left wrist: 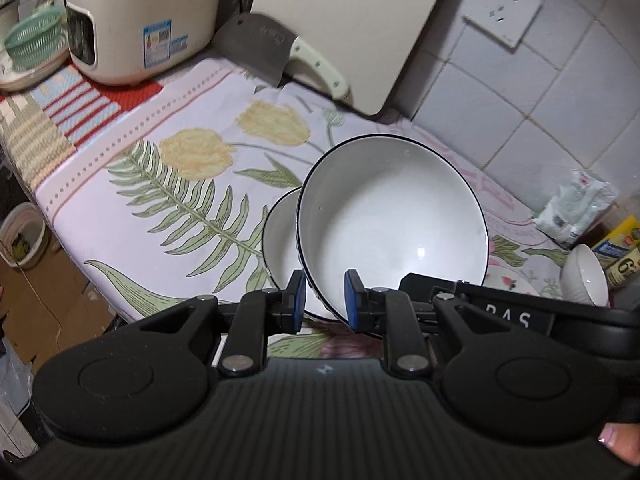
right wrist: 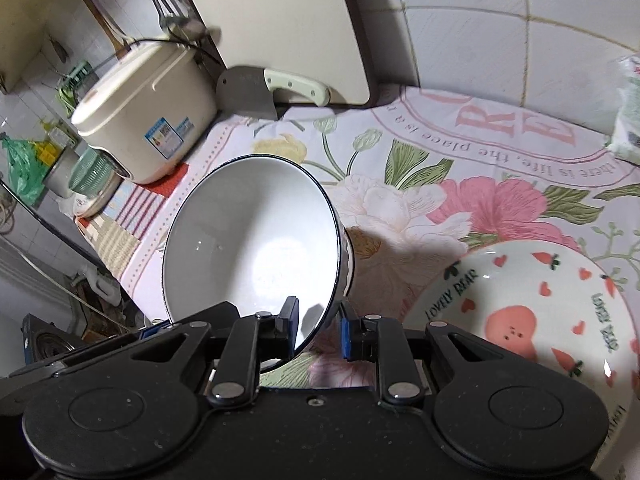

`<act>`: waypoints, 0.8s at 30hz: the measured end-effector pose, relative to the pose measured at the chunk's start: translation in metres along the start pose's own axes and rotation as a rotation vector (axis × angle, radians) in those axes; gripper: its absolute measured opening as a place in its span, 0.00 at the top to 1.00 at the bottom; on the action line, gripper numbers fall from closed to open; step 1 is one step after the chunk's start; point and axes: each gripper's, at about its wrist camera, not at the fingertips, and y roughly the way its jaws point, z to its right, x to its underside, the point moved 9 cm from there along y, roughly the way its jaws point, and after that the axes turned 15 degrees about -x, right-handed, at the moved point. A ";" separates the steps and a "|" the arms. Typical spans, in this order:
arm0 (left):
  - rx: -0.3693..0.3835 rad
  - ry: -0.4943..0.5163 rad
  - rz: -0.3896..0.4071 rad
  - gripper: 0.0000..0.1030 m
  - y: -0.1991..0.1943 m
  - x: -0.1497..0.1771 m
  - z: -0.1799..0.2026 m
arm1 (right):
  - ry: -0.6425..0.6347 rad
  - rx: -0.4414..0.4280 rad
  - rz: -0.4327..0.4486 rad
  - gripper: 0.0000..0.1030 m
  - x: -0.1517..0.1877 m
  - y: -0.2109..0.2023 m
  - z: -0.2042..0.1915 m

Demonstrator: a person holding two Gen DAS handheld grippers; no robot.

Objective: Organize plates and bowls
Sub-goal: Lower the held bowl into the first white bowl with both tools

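Left wrist view. The left gripper [left wrist: 325,300] sits at lower centre, its blue-padded fingers [left wrist: 297,300] closed part way across the near rim of a tilted white bowl with a dark rim line [left wrist: 394,224]; one pad lies outside the wall, the other inside. A second white bowl [left wrist: 280,240] shows behind and to the left of the first, its rim overlapped by it. Both are over a floral tablecloth [left wrist: 180,184]. At the lower right, part of the right gripper [left wrist: 504,312] crosses the frame, with a small white bowl [left wrist: 584,276] beyond it at the right edge. A cream rice cooker [left wrist: 140,20] stands at upper left, a green colander [left wrist: 34,36] beside it, and a cleaver [left wrist: 280,52] leans on a cutting board [left wrist: 348,28] at upper centre.

Right wrist view. The right gripper [right wrist: 318,330] is at lower centre, jaws partly closed around the near rim of a tilted white bowl with a dark rim line [right wrist: 256,248], one pad inside and one outside. A strawberry-patterned plate lettered "LOVELY BEAR" [right wrist: 532,304] lies on the tablecloth [right wrist: 440,200] at lower right. The rice cooker [right wrist: 148,112] is at upper left, the cleaver [right wrist: 272,90] at upper centre against the cutting board [right wrist: 280,20].
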 end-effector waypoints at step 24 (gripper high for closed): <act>0.060 -0.075 -0.203 0.81 0.043 -0.009 -0.011 | 0.018 0.016 -0.091 0.73 -0.015 0.035 0.012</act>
